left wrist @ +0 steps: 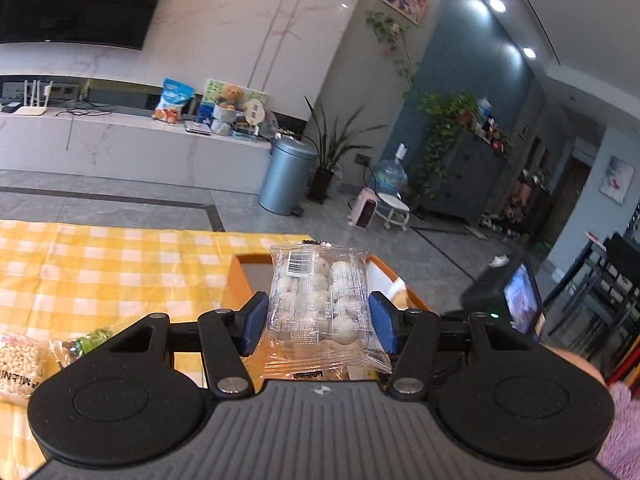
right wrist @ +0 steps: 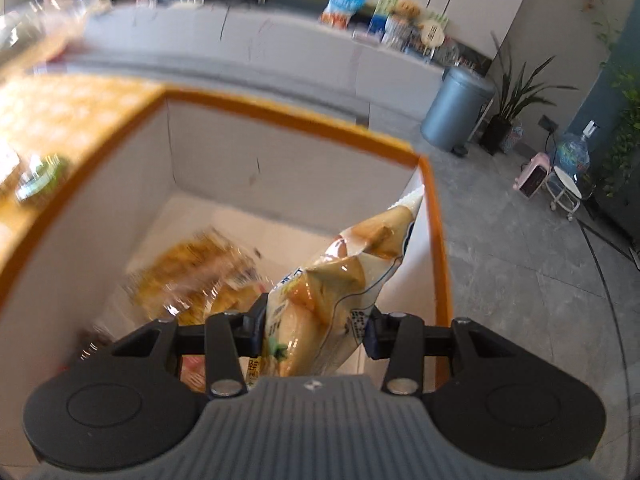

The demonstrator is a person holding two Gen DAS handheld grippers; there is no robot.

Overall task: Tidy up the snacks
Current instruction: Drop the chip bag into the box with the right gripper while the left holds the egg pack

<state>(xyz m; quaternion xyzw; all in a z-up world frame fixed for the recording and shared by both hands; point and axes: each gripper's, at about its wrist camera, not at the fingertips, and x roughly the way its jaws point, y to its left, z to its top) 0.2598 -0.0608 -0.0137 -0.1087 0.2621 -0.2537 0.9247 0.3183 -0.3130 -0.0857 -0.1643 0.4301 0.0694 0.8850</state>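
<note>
The orange-rimmed box [right wrist: 296, 128] is the landmark. Blur smears the crinkly yellow packets [right wrist: 192, 276] on its white floor, so their print is unreadable. Over its opening, the right gripper [right wrist: 316, 328] pinches a glossy cream snack bag [right wrist: 340, 276], whose writing is too small to read. On the near side of the box, the left gripper [left wrist: 318, 320] clamps a clear barcoded pack of pale round sweets [left wrist: 318, 300]. The checked yellow cloth [left wrist: 100, 264] lies left of the box.
</note>
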